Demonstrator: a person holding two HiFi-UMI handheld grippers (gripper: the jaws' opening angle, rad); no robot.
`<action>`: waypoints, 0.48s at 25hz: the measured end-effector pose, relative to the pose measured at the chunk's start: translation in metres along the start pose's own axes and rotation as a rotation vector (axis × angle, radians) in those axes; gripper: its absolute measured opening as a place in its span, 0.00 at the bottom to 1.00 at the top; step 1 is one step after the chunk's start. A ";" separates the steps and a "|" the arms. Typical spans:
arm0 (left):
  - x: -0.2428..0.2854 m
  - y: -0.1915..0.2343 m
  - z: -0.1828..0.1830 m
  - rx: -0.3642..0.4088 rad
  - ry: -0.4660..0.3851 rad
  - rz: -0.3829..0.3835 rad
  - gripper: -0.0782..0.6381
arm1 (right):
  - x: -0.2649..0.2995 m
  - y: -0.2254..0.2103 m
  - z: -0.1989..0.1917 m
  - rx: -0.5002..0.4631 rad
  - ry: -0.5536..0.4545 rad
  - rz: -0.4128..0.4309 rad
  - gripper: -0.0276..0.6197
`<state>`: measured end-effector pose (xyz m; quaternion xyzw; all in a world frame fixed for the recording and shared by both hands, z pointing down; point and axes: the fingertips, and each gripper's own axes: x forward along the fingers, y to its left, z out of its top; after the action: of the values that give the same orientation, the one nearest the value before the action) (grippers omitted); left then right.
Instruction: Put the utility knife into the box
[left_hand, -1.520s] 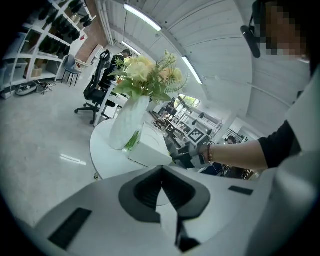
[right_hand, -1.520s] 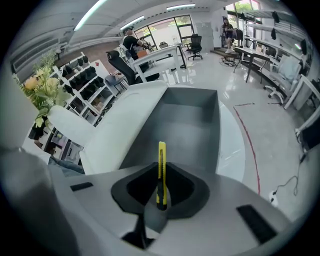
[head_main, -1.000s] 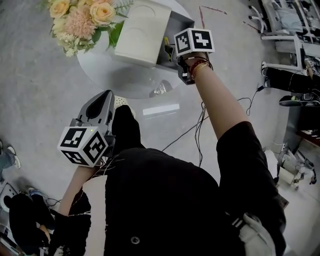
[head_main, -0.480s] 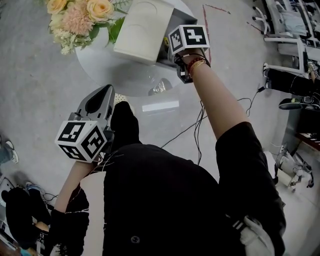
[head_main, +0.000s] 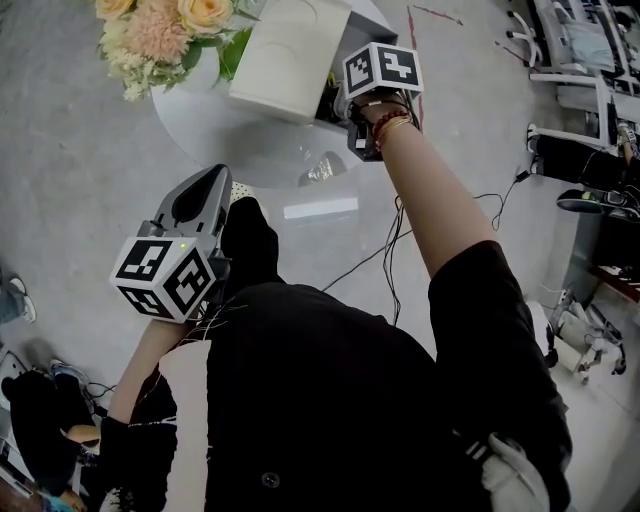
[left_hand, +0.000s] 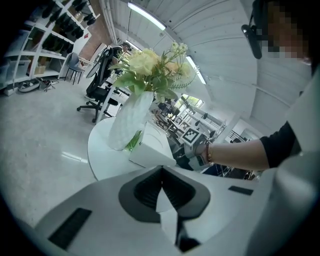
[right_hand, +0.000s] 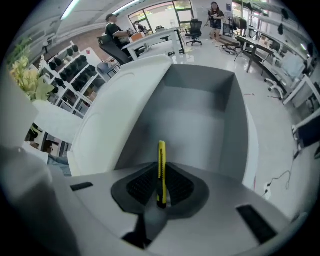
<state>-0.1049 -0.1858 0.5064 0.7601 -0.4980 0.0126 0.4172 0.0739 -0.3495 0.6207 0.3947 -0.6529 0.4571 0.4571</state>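
A yellow utility knife (right_hand: 161, 156) stands edge-on between the jaws of my right gripper (right_hand: 161, 174), which is shut on it. The knife tip points into the open grey box (right_hand: 200, 117), whose white lid (right_hand: 112, 117) is folded out to the left. In the head view the right gripper (head_main: 352, 115) hangs at the box's (head_main: 340, 45) near edge on the round white table (head_main: 240, 145); the knife itself is hidden there. My left gripper (head_main: 198, 208) is held low beside the table, shut with nothing in it (left_hand: 161, 189).
A white vase (left_hand: 129, 122) of pale flowers (head_main: 170, 28) stands on the table left of the lid (head_main: 285, 55). Cables (head_main: 395, 245) trail over the grey floor. Desks and office chairs (head_main: 585, 90) stand at the right.
The right gripper has crept a little farther toward the box with the knife. The left gripper has hardly moved.
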 end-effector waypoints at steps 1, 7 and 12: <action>-0.001 0.001 0.001 0.001 -0.003 0.002 0.12 | 0.000 0.000 0.000 0.007 -0.002 0.002 0.12; -0.007 0.005 -0.002 -0.007 -0.006 0.011 0.12 | -0.001 -0.001 0.000 -0.003 -0.005 -0.014 0.12; -0.011 0.001 -0.007 -0.009 -0.007 0.010 0.12 | -0.004 -0.002 0.001 -0.011 -0.022 -0.043 0.13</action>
<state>-0.1089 -0.1732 0.5069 0.7558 -0.5033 0.0095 0.4188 0.0760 -0.3508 0.6174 0.4114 -0.6517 0.4392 0.4617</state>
